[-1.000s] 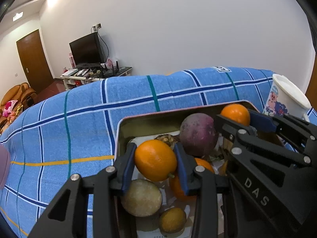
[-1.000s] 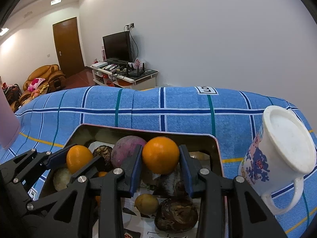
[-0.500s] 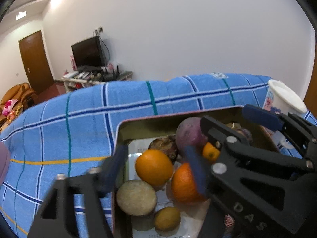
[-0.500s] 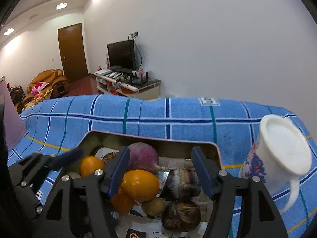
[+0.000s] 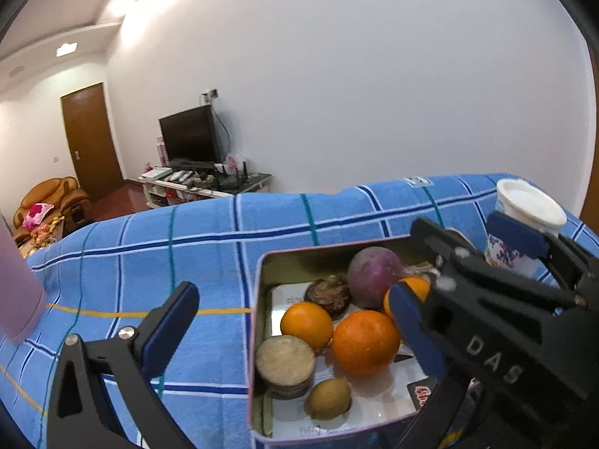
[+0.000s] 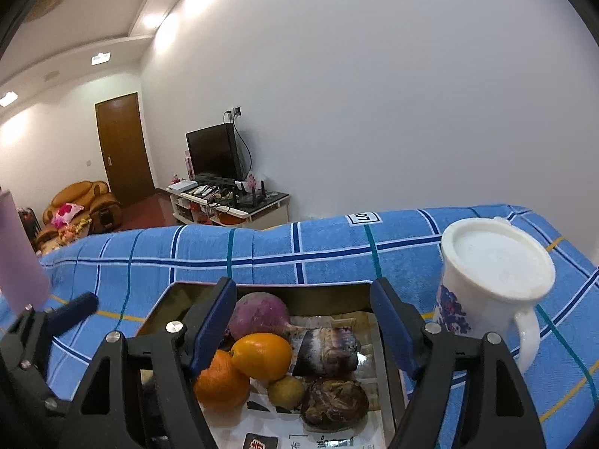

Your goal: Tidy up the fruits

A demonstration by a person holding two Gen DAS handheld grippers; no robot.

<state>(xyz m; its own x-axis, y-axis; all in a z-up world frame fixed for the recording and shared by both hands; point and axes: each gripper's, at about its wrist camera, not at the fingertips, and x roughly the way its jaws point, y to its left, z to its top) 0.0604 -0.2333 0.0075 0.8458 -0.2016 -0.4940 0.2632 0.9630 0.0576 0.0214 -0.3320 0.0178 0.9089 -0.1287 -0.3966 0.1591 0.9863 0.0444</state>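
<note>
A metal tin point(image 5: 262, 273) point(image 6: 329, 292) on the blue checked cloth holds the fruit. In the left wrist view it holds two oranges point(image 5: 307, 324) point(image 5: 365, 341), a purple round fruit point(image 5: 373, 276), a small green-brown fruit point(image 5: 328, 398), a pale cut-topped one point(image 5: 285, 360) and a dark wrinkled one point(image 5: 328, 295). My left gripper point(image 5: 295, 331) is open and empty above the tin's left side. My right gripper point(image 6: 307, 329) is open and empty above the tin, over an orange point(image 6: 262, 355) that lies in it.
A white mug with a blue pattern point(image 6: 490, 292) point(image 5: 524, 232) stands right of the tin. A pink object point(image 5: 15, 292) point(image 6: 18, 254) stands at the left edge. The blue cloth point(image 5: 149, 262) lies open left of the tin.
Both grippers opened and let their oranges go into the tin. Both have drawn back and up from the fruit.
</note>
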